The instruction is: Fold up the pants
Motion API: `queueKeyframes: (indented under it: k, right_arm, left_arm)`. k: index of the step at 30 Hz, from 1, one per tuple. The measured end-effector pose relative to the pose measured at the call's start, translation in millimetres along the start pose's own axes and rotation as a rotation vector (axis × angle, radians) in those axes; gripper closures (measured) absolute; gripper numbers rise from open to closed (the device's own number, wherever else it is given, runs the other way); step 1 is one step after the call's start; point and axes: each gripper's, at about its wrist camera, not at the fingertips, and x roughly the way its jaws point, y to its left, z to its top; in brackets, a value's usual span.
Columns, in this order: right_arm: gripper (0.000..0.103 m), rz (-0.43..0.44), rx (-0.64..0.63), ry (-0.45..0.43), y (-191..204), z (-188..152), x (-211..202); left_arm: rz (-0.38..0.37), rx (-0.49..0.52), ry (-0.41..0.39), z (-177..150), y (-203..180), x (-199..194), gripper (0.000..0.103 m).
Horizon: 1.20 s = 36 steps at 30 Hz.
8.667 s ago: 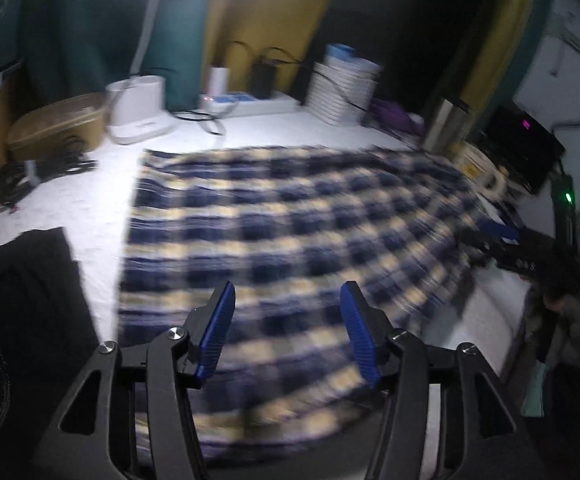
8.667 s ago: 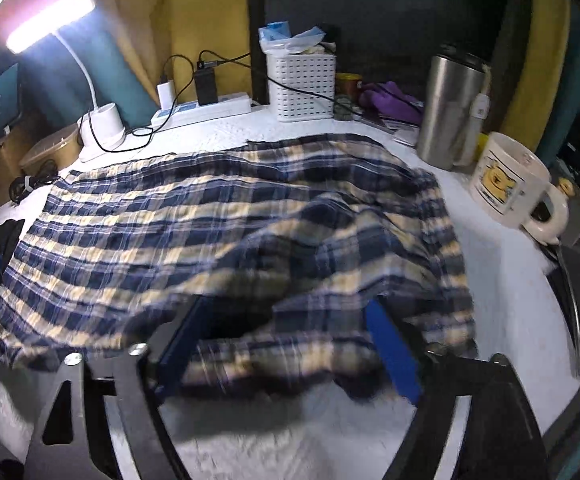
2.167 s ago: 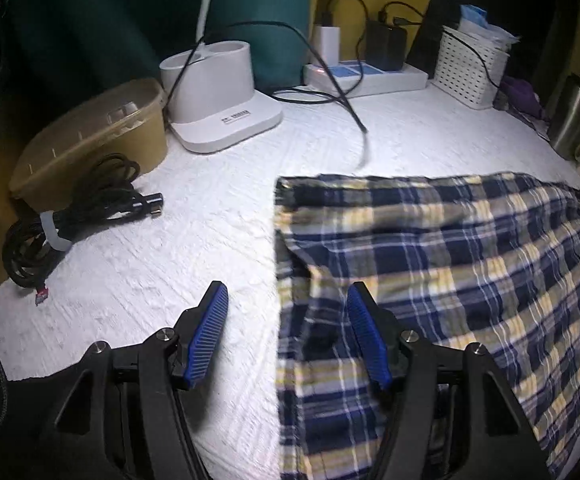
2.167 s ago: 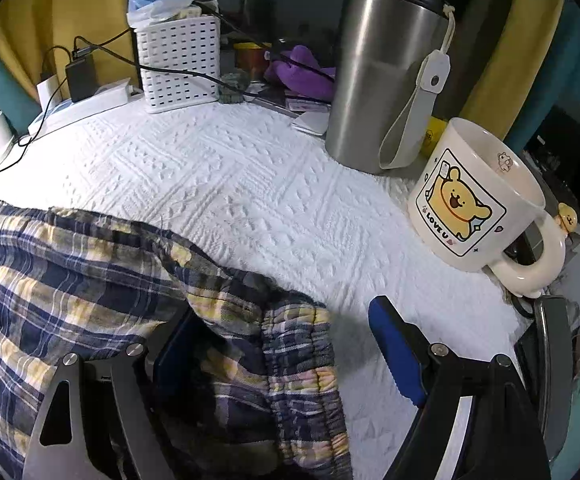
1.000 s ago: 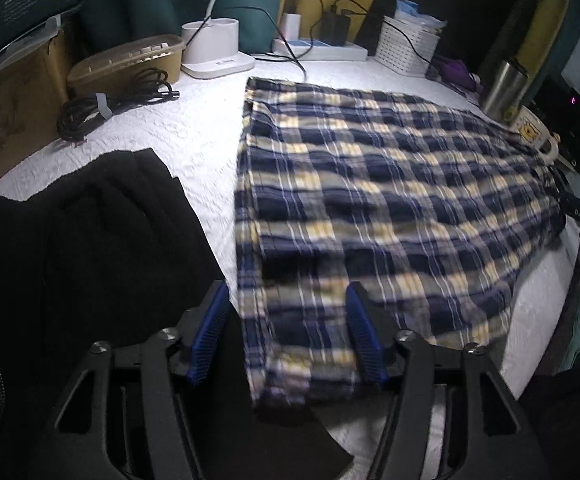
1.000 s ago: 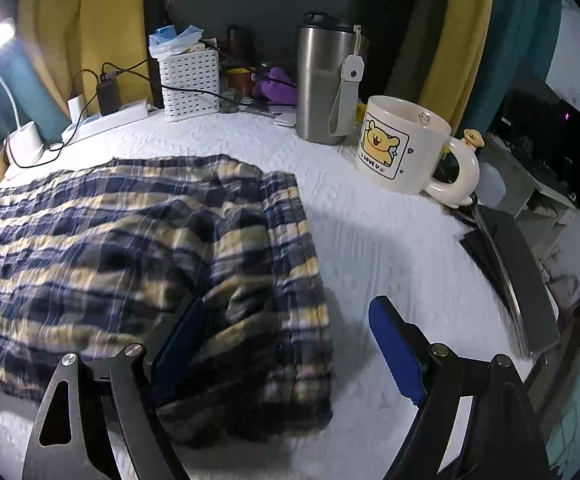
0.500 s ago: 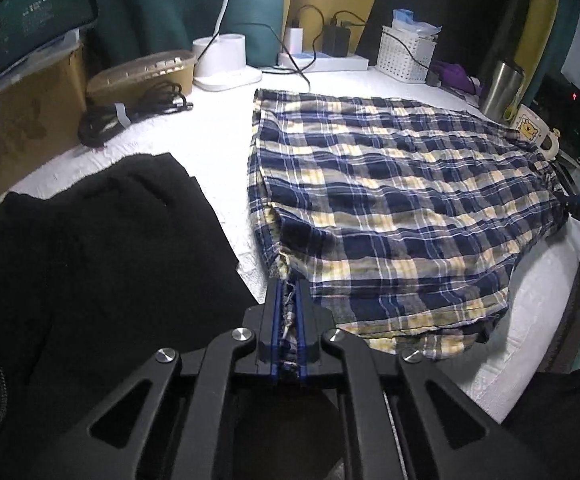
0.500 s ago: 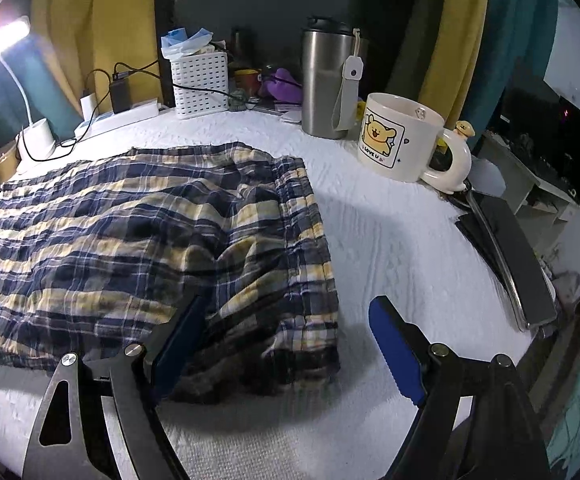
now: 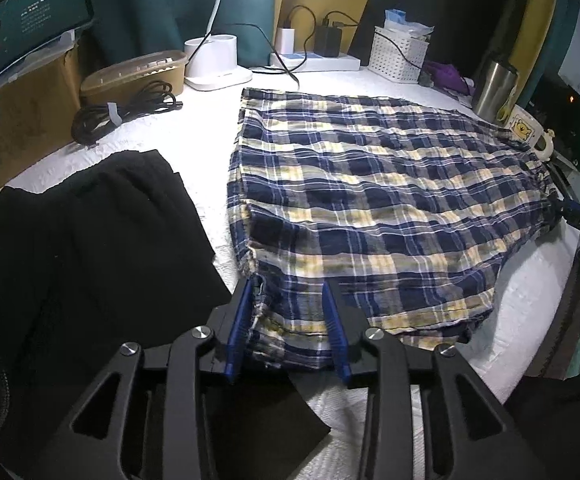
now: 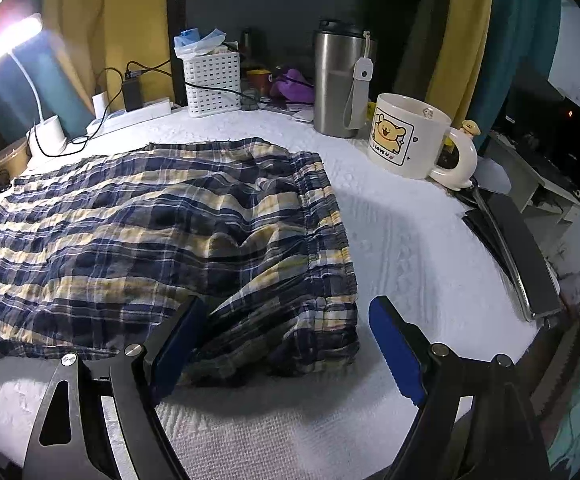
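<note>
Pants (image 9: 369, 200) lie flat on the desk (image 10: 409, 240), left of the mug (image 10: 405, 136). Left gripper (image 9: 288, 320) jaws are opening around the hem corner. Right gripper (image 10: 290, 344) jaws stand wide, empty, at the waistband. Next, likely: regrip both ends, then fold.

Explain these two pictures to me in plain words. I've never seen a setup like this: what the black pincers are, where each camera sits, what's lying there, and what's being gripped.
No robot here: a person holds a two-finger gripper in each hand, and a fisheye camera on each looks along its blue fingers.

The left camera shows the left gripper at a hem corner of the plaid pants. Its jaws are opening, the cloth lying between them unpinched.

The right camera shows the right gripper open wide around the waistband end, gripping nothing.

The pants lie flat on a white textured cover. Beside them sits a black garment. At the back stand a bear mug, a steel tumbler and a white basket.
</note>
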Motion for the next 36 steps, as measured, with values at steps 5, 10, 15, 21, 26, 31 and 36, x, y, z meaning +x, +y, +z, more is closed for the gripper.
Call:
queueKeyframes:
  k: [5, 10, 15, 21, 26, 31, 36]
  right_arm:
    - [0.018, 0.005, 0.002, -0.004, -1, -1, -2]
    - [0.017, 0.007, 0.002, -0.004, -1, -2, -2]
    - [0.017, 0.013, -0.003, 0.015, 0, -6, 4]
    - [0.017, 0.04, 0.034, 0.064, -4, -14, 20]
    - [0.017, 0.04, 0.03, 0.053, -5, -12, 17]
    - [0.017, 0.036, 0.047, 0.028, -12, -10, 7]
    - [0.0, 0.037, 0.078, -0.001, -23, -9, -6]
  left_arm:
    - [0.038, 0.022, -0.015, -2, -1, 1, 0.091]
    - [0.059, 0.004, -0.031, -3, 9, -4, 0.099]
    - [0.061, -0.029, -0.065, -2, 13, -14, 0.1]
    - [0.075, -0.059, -0.014, -14, 19, 0, 0.1]
    - [0.078, -0.073, 0.007, -7, 20, -5, 0.097]
    - [0.124, -0.11, -0.049, 5, 26, -21, 0.068]
    - [0.133, -0.113, -0.117, 19, 25, -30, 0.034]
